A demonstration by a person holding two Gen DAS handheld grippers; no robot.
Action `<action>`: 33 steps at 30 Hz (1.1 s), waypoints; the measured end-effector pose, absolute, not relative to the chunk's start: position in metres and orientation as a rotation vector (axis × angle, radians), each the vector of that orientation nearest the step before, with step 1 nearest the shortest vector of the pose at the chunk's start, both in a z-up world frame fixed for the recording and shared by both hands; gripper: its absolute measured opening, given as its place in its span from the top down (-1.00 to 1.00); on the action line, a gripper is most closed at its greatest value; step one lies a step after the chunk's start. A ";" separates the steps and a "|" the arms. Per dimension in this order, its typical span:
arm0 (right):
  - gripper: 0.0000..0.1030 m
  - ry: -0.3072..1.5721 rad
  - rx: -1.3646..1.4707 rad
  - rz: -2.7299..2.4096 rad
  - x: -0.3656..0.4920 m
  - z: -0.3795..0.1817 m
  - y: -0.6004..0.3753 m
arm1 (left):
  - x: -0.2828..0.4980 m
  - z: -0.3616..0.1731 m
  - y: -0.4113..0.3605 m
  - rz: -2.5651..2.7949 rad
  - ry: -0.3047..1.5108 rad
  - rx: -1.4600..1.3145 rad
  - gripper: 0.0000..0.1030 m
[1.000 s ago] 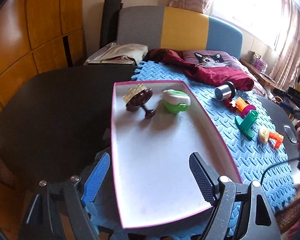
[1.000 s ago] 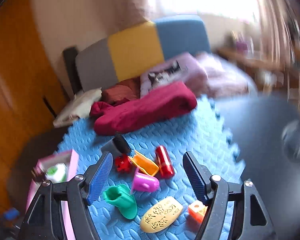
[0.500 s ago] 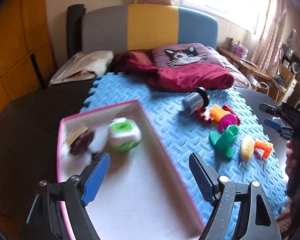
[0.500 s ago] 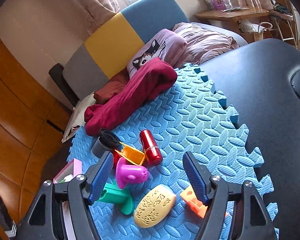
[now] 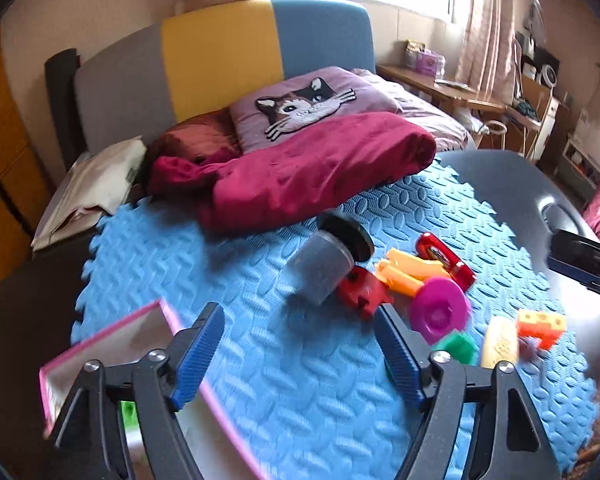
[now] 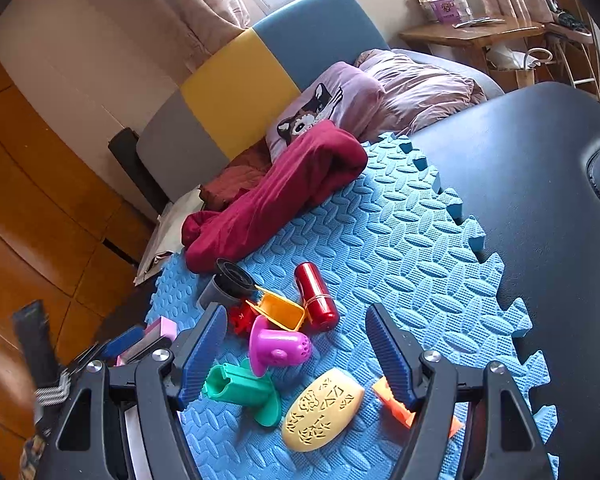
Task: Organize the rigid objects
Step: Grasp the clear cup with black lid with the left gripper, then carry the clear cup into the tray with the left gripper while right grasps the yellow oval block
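Several toys lie on the blue foam mat (image 6: 400,248): a grey jar (image 5: 324,268), a red cylinder (image 6: 316,298), an orange scoop (image 6: 282,310), a magenta piece (image 6: 278,348), a green piece (image 6: 240,390), a yellow oval (image 6: 322,410) and an orange block (image 5: 540,326). The pink-rimmed white tray (image 5: 140,332) is at lower left in the left wrist view. My left gripper (image 5: 300,356) is open and empty above the mat, right of the tray. My right gripper (image 6: 296,354) is open and empty just above the magenta and green pieces.
A dark red cloth (image 5: 312,172) lies on the mat's far edge, with a cat pillow (image 5: 308,104) and a sofa back (image 5: 220,56) behind. The black table (image 6: 540,168) extends right of the mat. A wooden cabinet (image 6: 32,216) stands to the left.
My left gripper has swung right from over the tray toward the toy pile, and the tray now sits at lower left. My right gripper has moved a little closer to the toys.
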State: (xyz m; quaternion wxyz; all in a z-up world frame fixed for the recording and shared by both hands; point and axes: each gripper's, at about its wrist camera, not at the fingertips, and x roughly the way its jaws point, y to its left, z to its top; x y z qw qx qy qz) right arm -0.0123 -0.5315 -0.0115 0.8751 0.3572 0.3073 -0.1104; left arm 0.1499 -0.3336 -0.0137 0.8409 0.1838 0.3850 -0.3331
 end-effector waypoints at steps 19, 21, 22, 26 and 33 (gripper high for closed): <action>-0.43 0.656 0.789 -0.217 -0.010 -0.016 -0.535 | 0.218 -0.065 -0.396 -0.779 0.979 0.347 0.05; -0.43 0.658 0.785 -0.222 -0.010 -0.017 -0.536 | 0.215 -0.065 -0.397 -0.776 0.974 0.347 0.09; -0.43 0.660 0.784 -0.225 -0.010 -0.018 -0.536 | 0.215 -0.065 -0.396 -0.776 0.975 0.345 0.11; -0.43 0.671 0.780 -0.229 -0.010 -0.020 -0.537 | 0.206 -0.058 -0.383 -0.752 0.956 0.313 0.14; -0.43 0.702 0.764 -0.226 -0.006 -0.024 -0.535 | 0.179 -0.037 -0.351 -0.706 0.886 0.309 0.14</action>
